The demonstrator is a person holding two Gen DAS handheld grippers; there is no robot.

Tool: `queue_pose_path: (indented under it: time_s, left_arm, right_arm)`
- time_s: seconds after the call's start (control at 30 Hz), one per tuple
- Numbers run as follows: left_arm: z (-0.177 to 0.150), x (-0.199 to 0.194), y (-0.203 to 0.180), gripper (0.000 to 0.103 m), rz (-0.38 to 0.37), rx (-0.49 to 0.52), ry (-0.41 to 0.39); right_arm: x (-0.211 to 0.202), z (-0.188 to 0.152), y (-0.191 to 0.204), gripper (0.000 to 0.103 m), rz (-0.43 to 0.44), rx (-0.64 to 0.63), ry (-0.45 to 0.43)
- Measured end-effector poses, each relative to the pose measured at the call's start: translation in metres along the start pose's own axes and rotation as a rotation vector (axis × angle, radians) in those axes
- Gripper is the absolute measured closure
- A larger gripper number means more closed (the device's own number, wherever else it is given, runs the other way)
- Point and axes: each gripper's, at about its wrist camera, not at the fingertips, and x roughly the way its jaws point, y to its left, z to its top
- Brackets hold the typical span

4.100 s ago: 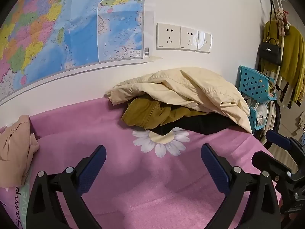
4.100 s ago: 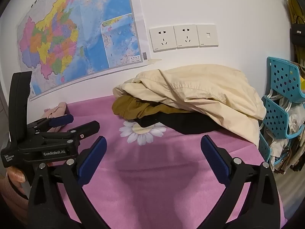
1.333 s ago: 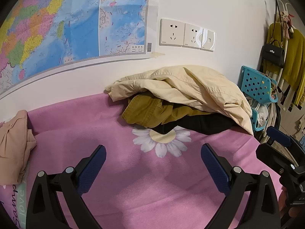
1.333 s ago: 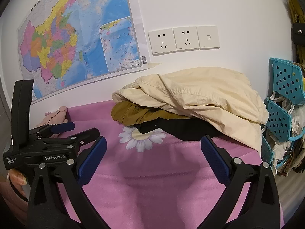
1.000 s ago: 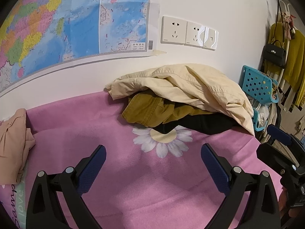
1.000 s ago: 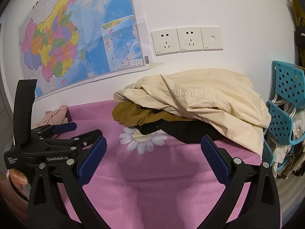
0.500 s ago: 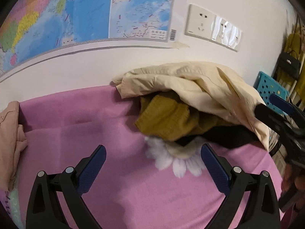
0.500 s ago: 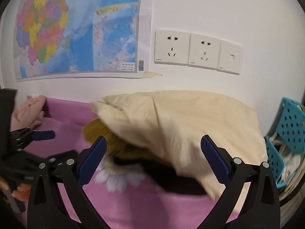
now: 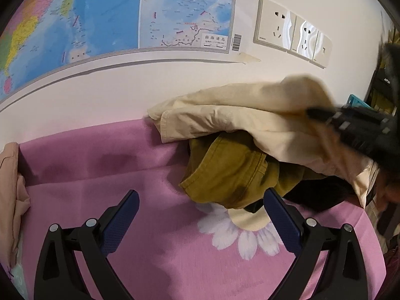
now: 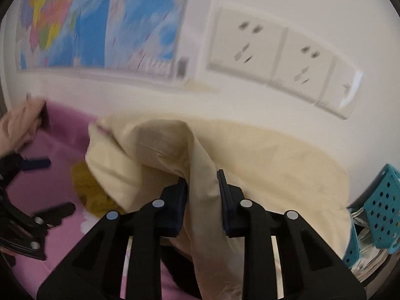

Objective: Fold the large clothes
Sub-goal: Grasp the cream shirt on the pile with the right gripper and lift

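The cream jacket (image 10: 160,155) tops a heap of clothes against the wall on the pink floral bedspread (image 9: 105,175). The right gripper (image 10: 202,195) has its 2 fingers pinched on a raised fold of it, though motion blur smears the cloth. Beneath lie an olive-mustard garment (image 9: 225,172) and a black garment (image 9: 320,195), mostly hidden. The left gripper (image 9: 200,215) hangs wide open, holding nothing, over the bedspread. A map (image 9: 105,12) and wall sockets (image 9: 292,32) sit above; a teal basket (image 10: 380,200) is cut off at the right.
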Motion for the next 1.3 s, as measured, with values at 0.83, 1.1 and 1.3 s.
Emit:
queue_pose_path:
  time_s: [0.83,1.1,1.3]
  left_arm:
    - [0.028,0.006,-0.036,0.007,-0.274,0.098,-0.19]
    - [0.06,0.04,-0.05,0.098,-0.299,0.093,-0.17]
    - [0.105,-0.033,-0.064,0.1,-0.359,0.103,-0.342]
  right_arm:
    - [-0.181,0.091,-0.101,0.098,0.061,0.198,-0.303]
    - [-0.23,0.079,-0.112,0.098,0.04,0.225,-0.353]
    - [-0.315,0.088,-0.112,0.099,-0.011,0.219,-0.497]
